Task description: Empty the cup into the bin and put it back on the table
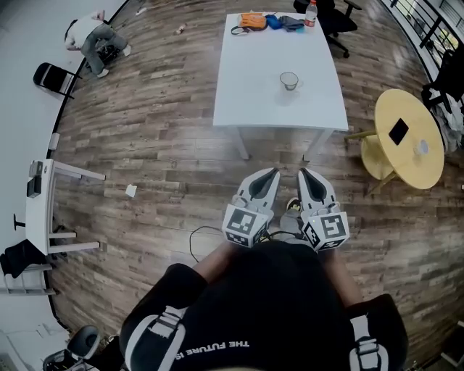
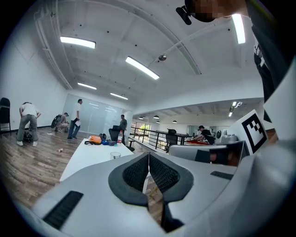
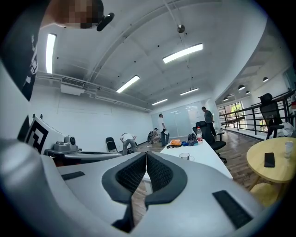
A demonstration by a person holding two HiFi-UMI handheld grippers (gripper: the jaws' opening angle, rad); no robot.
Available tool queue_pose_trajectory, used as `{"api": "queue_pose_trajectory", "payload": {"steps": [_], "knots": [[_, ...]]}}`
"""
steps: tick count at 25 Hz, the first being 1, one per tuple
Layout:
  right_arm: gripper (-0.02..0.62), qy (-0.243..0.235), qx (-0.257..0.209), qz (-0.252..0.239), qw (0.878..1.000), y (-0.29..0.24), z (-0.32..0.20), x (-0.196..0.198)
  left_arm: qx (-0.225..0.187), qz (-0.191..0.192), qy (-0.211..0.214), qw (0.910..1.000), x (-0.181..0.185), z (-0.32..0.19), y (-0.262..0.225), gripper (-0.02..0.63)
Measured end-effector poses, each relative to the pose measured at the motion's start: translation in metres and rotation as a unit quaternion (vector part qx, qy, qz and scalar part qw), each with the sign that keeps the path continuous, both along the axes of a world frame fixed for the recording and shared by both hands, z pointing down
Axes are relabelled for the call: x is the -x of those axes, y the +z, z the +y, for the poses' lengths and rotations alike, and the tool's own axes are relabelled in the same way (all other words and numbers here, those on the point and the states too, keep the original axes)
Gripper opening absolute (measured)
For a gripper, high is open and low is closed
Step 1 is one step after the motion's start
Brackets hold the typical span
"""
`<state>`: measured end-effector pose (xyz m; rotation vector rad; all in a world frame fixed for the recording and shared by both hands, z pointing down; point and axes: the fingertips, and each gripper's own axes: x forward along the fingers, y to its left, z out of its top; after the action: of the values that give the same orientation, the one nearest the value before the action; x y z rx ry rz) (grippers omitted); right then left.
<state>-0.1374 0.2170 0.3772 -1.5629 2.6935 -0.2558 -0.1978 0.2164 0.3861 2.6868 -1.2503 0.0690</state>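
A small clear cup (image 1: pixel 289 80) stands upright near the middle of a long white table (image 1: pixel 250 94). The same cup (image 2: pixel 115 155) shows far off in the left gripper view, and as a cup (image 3: pixel 184 156) on the table in the right gripper view. My left gripper (image 1: pixel 269 176) and right gripper (image 1: pixel 306 176) are held side by side close to my body, well short of the table's near edge. Both are shut with nothing between their pads. No bin shows in any view.
At the table's far end lie an orange bag (image 1: pixel 252 20), blue items (image 1: pixel 274 21) and a water bottle (image 1: pixel 311 12), with a black office chair (image 1: pixel 335 22) beside it. A round yellow table (image 1: pixel 409 138) with a phone stands at right. A person (image 1: pixel 90 38) bends over at far left.
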Motion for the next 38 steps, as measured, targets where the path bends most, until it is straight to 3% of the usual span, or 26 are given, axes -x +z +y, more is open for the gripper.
{"api": "queue_pose_trajectory", "payload": {"steps": [7, 19, 25, 30, 34, 35, 36, 38], "knots": [[0.017, 0.0, -0.006, -0.004, 1.0, 0.018, -0.08, -0.027, 0.001, -0.014, 0.006, 0.9999, -0.028, -0.076, 0.019, 0.021], [0.017, -0.029, 0.004, 0.009, 1.0, 0.028, -0.269, -0.1, -0.004, -0.047, -0.024, 0.9986, -0.091, -0.269, 0.023, 0.021], [0.017, -0.037, 0.039, 0.006, 0.999, 0.045, -0.321, -0.103, 0.031, -0.063, -0.029, 0.9971, -0.084, -0.319, 0.046, 0.023], [0.017, -0.026, 0.042, 0.038, 0.998, 0.055, -0.365, -0.098, 0.022, -0.061, -0.016, 0.9978, -0.074, -0.366, 0.059, 0.023], [0.018, -0.012, 0.068, 0.053, 0.996, 0.077, -0.379, -0.108, 0.021, -0.083, 0.002, 0.9963, -0.079, -0.382, 0.084, 0.025], [0.018, -0.012, 0.074, 0.055, 0.996, 0.081, -0.384, -0.108, 0.028, -0.085, 0.006, 0.9959, -0.079, -0.387, 0.09, 0.036], [0.018, -0.012, 0.081, 0.059, 0.995, 0.085, -0.389, -0.108, 0.04, -0.084, 0.011, 0.9956, -0.08, -0.392, 0.096, 0.091], [0.02, -0.015, 0.096, 0.069, 0.993, 0.095, -0.399, -0.108, 0.067, -0.084, 0.02, 0.994, -0.083, -0.402, 0.109, 0.269]]}}
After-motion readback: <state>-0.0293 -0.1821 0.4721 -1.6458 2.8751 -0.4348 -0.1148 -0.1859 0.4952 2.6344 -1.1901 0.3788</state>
